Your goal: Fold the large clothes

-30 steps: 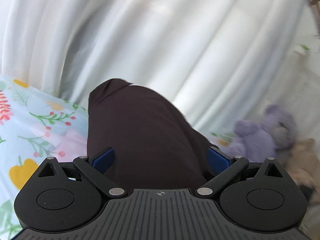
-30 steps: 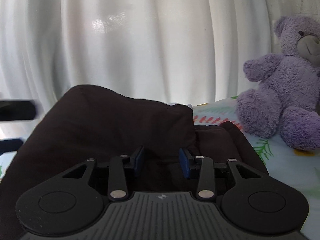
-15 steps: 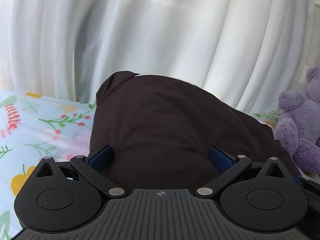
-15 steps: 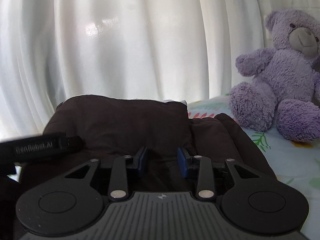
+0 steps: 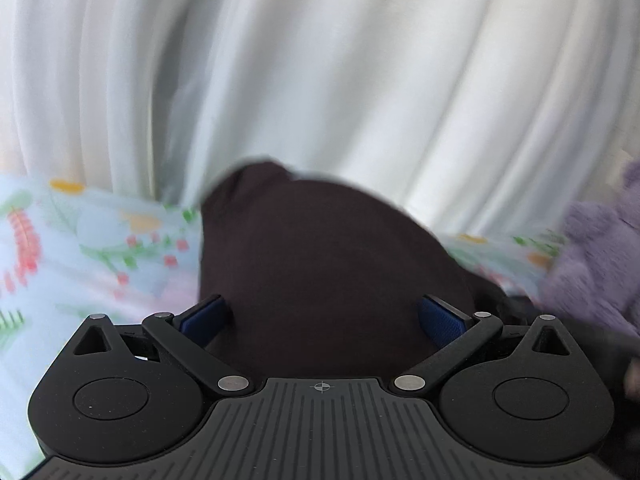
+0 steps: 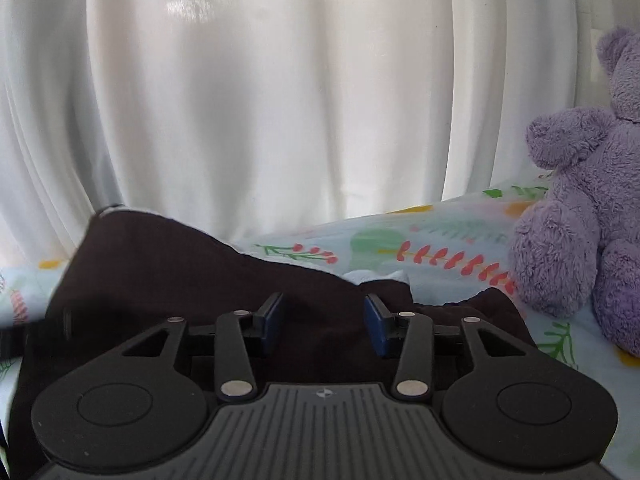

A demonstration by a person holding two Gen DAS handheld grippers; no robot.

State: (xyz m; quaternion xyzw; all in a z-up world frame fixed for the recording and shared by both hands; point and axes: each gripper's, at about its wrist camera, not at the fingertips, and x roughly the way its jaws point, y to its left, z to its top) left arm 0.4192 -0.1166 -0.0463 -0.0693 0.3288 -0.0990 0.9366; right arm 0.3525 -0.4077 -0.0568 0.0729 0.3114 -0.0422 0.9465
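Observation:
A dark brown garment (image 5: 320, 264) lies in a heap on a floral bedsheet (image 5: 80, 248). My left gripper (image 5: 322, 316) is wide open, its blue pads spread over the cloth, gripping nothing. In the right wrist view the same garment (image 6: 180, 280) spreads from left to centre. My right gripper (image 6: 324, 320) is open with a moderate gap, just above the cloth, empty. The near part of the garment is hidden under both grippers.
White curtains (image 6: 260, 100) hang close behind the bed. A purple teddy bear (image 6: 580, 208) sits on the sheet (image 6: 400, 248) at the right; it shows blurred in the left wrist view (image 5: 600, 256). The other gripper's dark edge (image 6: 12, 340) pokes in at the left.
My right gripper's jaws have opened wider and let the cloth go; the garment has dropped lower onto the bed. The left view has swung, and the left gripper stays wide open.

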